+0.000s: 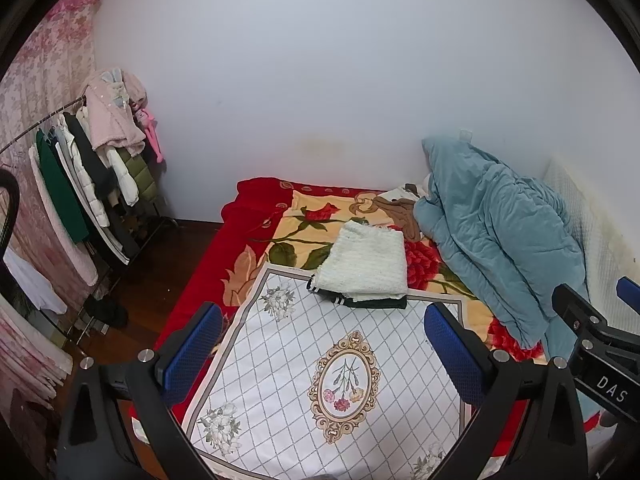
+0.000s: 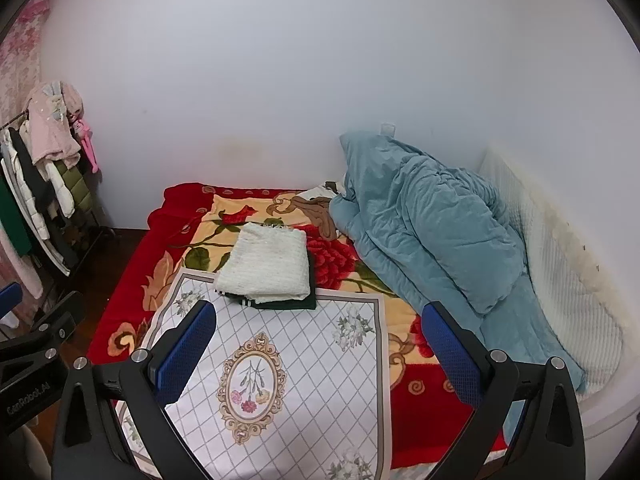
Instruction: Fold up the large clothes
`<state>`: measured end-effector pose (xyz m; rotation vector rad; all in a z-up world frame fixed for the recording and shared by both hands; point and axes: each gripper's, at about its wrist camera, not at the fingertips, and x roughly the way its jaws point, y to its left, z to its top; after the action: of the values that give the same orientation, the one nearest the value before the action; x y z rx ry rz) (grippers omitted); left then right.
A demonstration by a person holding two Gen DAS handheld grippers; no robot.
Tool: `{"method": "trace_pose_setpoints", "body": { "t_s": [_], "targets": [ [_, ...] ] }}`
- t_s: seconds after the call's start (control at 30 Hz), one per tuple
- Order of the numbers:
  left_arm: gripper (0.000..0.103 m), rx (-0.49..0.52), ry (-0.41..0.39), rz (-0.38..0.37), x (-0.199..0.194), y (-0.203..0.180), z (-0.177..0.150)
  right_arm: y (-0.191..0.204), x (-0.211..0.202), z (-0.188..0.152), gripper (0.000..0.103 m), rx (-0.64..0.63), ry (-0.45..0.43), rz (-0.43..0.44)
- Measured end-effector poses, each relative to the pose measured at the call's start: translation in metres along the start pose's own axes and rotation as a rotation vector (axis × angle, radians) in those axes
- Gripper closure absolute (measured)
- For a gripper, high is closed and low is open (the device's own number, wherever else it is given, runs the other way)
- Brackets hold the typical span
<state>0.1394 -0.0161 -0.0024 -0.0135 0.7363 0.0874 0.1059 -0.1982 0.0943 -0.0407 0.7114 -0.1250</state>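
Folded stack on the bed: cream knit piece [image 1: 366, 260] folded into a neat rectangle, lying on top of a dark green garment [image 1: 360, 302] with white stripe trim showing at its left corner. Stack sits at the far edge of a white diamond-grid cloth [image 1: 320, 368] with an oval flower medallion, spread flat over the red floral blanket [image 1: 288, 224]; the stack overlaps both. Left gripper [image 1: 324, 354] held above the near half of the grid cloth, aimed toward the stack, blue pads wide apart, nothing between them. Right gripper [image 2: 320, 348] in a similar pose, fingers spread wide, nothing held, over the right part of the grid cloth and blanket. The two tools are side by side: each view catches the other gripper's black body at its edge. A rumpled teal duvet [image 1: 500, 240] is heaped to the right against the wall, with a brown garment [image 1: 400, 212] just left of it. Left view shows more of the clothes rack [image 1: 92, 176], the hanging coats and the pink floral curtain [image 1: 48, 60]; right view shows more of the white quilted pad [image 2: 560, 280] along the right wall and the blanket's right border.
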Motion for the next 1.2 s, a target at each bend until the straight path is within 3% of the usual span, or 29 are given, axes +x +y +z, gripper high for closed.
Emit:
{"method": "trace_pose_setpoints", "body": {
  "t_s": [1.2],
  "targets": [
    [0.000,-0.015,-0.008,0.013,-0.002,0.004,0.009,-0.002,0.002,-0.001,0.000,-0.013,-0.007,0.003]
  ]
}}
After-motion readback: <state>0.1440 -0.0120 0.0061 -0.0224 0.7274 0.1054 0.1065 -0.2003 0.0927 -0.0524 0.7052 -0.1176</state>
